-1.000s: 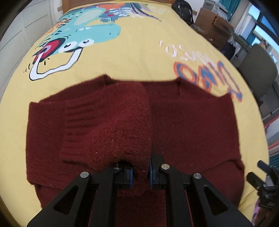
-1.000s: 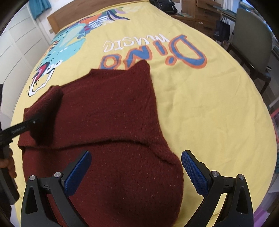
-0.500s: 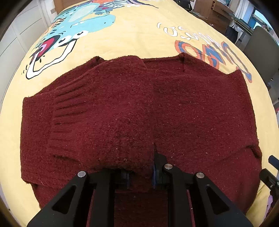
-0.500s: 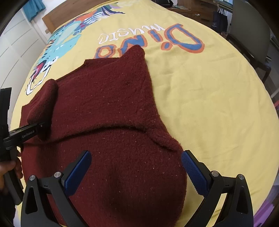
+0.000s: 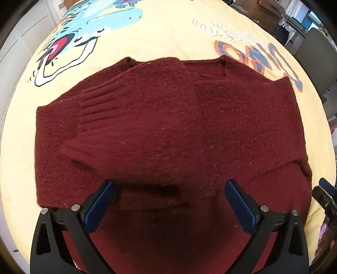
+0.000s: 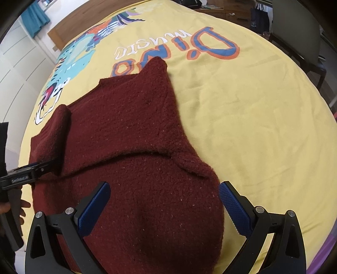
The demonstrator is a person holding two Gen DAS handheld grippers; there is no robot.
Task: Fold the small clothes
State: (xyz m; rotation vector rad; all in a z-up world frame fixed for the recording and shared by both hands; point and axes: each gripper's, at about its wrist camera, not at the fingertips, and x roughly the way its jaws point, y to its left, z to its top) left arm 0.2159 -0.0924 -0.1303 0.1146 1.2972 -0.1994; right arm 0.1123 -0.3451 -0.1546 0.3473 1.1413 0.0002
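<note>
A dark red knitted sweater (image 5: 231, 126) lies on the yellow bedspread (image 5: 168, 38). Its left sleeve (image 5: 126, 118), with a ribbed cuff (image 5: 94, 105), lies folded across the body. My left gripper (image 5: 168, 189) is open and empty, just above the sweater near the sleeve's shoulder end. In the right wrist view the sweater (image 6: 126, 137) spreads from the middle to the near edge. My right gripper (image 6: 164, 196) is open and empty over its near part. The left gripper (image 6: 31, 170) shows at the left edge of that view, beside the sweater.
The bedspread has a dinosaur print (image 5: 84, 42) and "Dino" lettering (image 6: 189, 50). A grey chair (image 6: 299, 27) stands by the bed's right side. Cardboard boxes (image 5: 269, 10) and white cupboard doors (image 6: 19, 69) lie beyond the bed.
My left gripper was shut on the sleeve and carried it over the body. It has now opened and let the sleeve go. The right gripper stayed open and almost still.
</note>
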